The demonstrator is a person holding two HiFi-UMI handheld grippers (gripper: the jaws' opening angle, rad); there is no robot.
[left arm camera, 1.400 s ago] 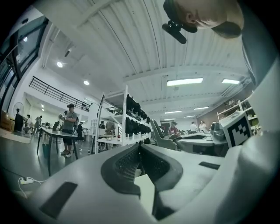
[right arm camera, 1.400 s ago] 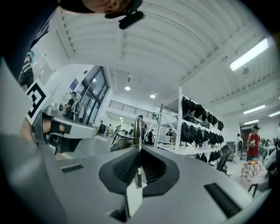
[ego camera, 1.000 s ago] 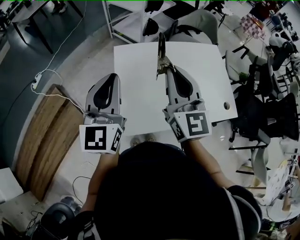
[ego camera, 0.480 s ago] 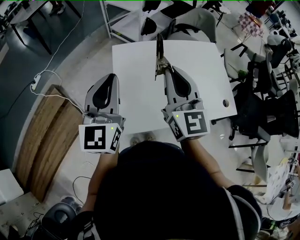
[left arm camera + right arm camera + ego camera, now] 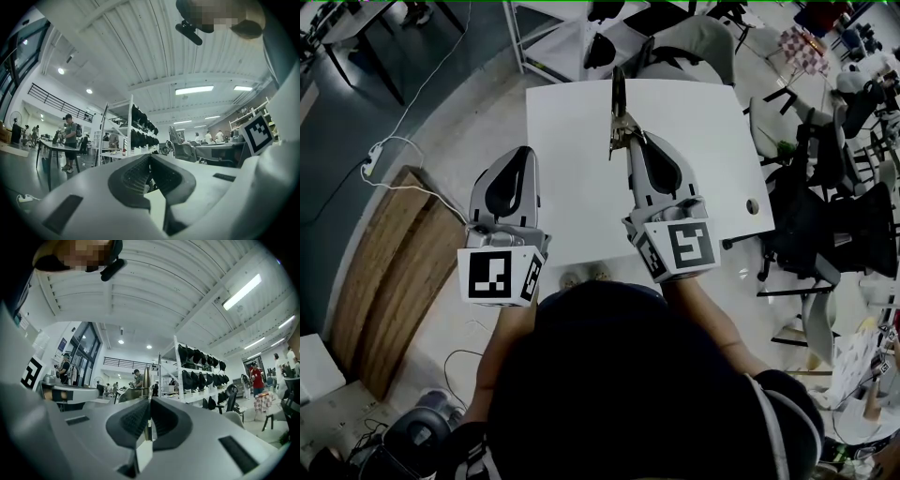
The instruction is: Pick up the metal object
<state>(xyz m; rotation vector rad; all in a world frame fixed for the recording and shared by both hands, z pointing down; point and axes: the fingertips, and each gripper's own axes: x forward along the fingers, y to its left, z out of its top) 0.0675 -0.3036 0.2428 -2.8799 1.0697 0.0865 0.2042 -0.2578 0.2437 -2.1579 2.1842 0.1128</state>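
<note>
The metal object (image 5: 618,103) is a slim, dark, blade-like tool that sticks out past my right gripper (image 5: 630,141) above the white table (image 5: 703,178). In the right gripper view its thin shiny edge (image 5: 146,380) stands upright between the black pads (image 5: 164,416), which are shut on it. My left gripper (image 5: 523,155) is held level beside it, off the table's left edge. Its pads (image 5: 136,173) meet with nothing between them in the left gripper view (image 5: 150,157).
The table has a small round hole (image 5: 754,207) near its right edge. Black office chairs (image 5: 825,225) crowd the right side. On the floor at the left are a wooden board (image 5: 389,272) and a white cable with a power strip (image 5: 373,164). A white shelf rack (image 5: 562,37) stands beyond the table.
</note>
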